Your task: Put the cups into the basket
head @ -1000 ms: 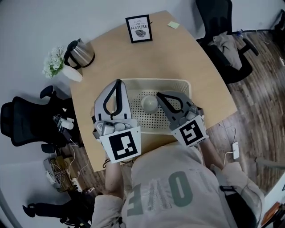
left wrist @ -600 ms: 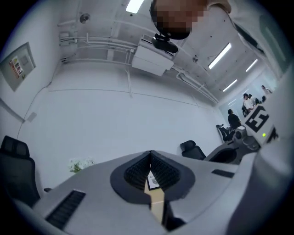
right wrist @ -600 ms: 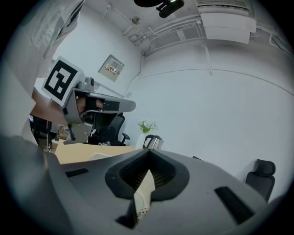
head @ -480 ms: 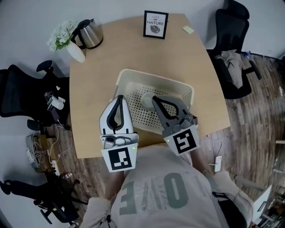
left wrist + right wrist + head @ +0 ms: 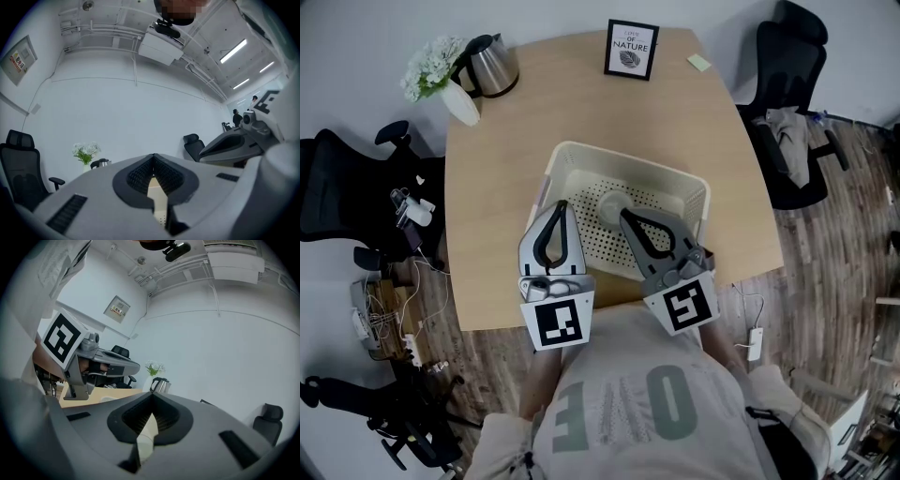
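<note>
- left hand-held gripper [image 5: 557, 206]: what are its jaws doing?
- they are pressed together at the tips with nothing between them. its own view shows only a pale sliver of what lies below through the gap lower down.
- and the right hand-held gripper [image 5: 626, 215]?
- likewise, its jaws meet tip to tip and hold nothing. both hang over the basket [image 5: 581, 154], the left one by the left wall, the right one nearer the middle.
- where is the cup [image 5: 612, 203]?
- one pale cup lies inside the basket on the perforated floor, just beside the right tips. i cannot tell whether they touch.
- and the basket?
- it sits on the bench [image 5: 497, 206], near the front edge and slightly turned. along the far edge stand a kettle [image 5: 494, 66], flowers [image 5: 429, 67], a framed print [image 5: 630, 49] and a sticky note [image 5: 698, 62], all well apart from the basket.
</note>
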`<state>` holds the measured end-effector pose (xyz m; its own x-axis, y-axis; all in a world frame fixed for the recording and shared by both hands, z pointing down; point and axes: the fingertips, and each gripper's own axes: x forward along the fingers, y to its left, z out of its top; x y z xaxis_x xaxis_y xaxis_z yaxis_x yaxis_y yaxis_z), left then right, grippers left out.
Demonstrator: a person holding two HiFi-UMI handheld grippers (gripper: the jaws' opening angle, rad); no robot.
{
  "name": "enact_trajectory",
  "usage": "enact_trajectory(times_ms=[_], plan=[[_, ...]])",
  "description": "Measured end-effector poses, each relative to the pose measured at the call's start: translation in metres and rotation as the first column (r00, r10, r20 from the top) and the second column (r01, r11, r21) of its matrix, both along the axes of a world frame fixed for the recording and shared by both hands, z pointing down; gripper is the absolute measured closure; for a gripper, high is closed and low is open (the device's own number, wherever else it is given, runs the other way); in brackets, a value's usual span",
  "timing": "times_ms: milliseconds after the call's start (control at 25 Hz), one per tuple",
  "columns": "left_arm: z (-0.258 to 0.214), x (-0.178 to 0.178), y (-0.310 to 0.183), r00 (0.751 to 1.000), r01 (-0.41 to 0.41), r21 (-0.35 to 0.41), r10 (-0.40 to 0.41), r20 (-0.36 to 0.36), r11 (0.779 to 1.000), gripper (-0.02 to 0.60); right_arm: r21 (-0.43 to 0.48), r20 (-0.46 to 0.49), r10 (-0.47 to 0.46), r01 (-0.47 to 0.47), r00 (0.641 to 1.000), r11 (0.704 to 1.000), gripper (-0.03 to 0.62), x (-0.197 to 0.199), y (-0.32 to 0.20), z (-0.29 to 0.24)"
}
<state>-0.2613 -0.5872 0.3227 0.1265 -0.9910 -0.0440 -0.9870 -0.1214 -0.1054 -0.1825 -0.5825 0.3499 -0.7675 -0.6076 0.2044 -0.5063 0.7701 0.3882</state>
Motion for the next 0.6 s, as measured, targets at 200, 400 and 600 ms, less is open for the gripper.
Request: enact_trajectory(times_ms=[200,400,600], plan=[[0.008,0.002,-0.001,1.000,-0.006,-0.018,0.006,0.005,1.000,0.572,-0.017,-0.001,0.012,-0.012,1.000,1.000,0.597,0.003,-0.002,0.003],[0.012,0.001,0.000,1.000,-0.010,-0.028,0.009,-0.012,1.000,0.572,-0.039,-0.021,0.012,-0.013,1.000,0.999,0.597,0.003,0.001,0.009],[0.010,-0.010,-0.003,1.000,-0.004,-0.026,0.004,-0.017,1.000,0.572,-0.032,-0.035,-0.003,0.002,0.999,0.999,0.597,-0.009,-0.003,0.012]])
